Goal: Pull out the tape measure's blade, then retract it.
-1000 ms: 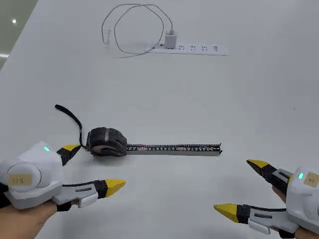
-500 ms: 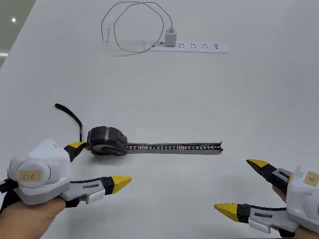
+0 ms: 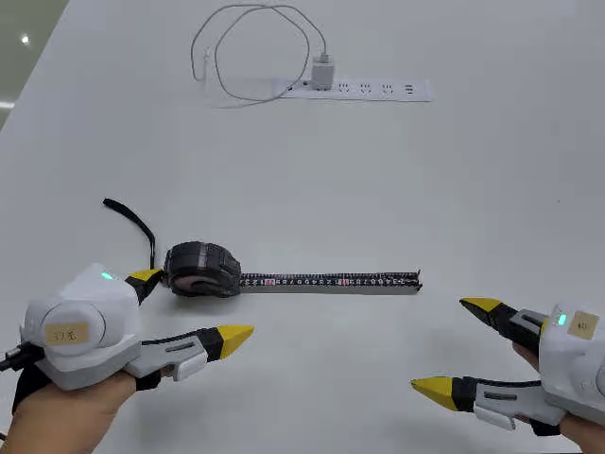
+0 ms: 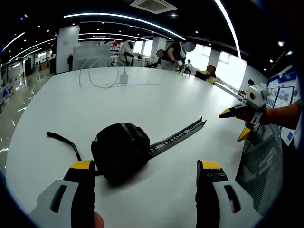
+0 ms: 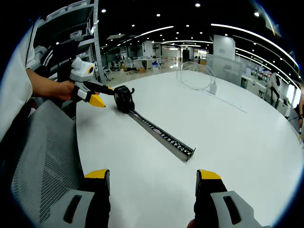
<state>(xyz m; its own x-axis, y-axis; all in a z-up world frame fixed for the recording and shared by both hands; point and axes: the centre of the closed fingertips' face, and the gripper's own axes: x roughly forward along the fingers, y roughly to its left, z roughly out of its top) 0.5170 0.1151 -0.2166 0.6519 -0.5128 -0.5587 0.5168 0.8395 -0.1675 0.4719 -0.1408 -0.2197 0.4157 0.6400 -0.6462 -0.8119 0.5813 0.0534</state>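
Tape measure [image 3: 200, 270]: one is laid on the table [image 3: 378, 189], blade [image 3: 331, 281] drawn out. Two grippers are held with jaws apart and empty: left gripper [image 3: 196, 305] just beside the case, right gripper [image 3: 452, 345] near the blade's end.

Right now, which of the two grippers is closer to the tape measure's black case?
The left gripper: the case lies just ahead of its open jaws, while the right gripper sits apart, past the far end of the blade.

Broad white desk [image 3: 473, 189], white power strip [image 3: 378, 92] toward its far side, dark ceiling with long curved light strips [image 4: 123, 18], bright windows [image 4: 230, 71], metal shelving [image 5: 71, 21], grey mesh chair [image 5: 42, 156], glossy floor [image 3: 14, 66].
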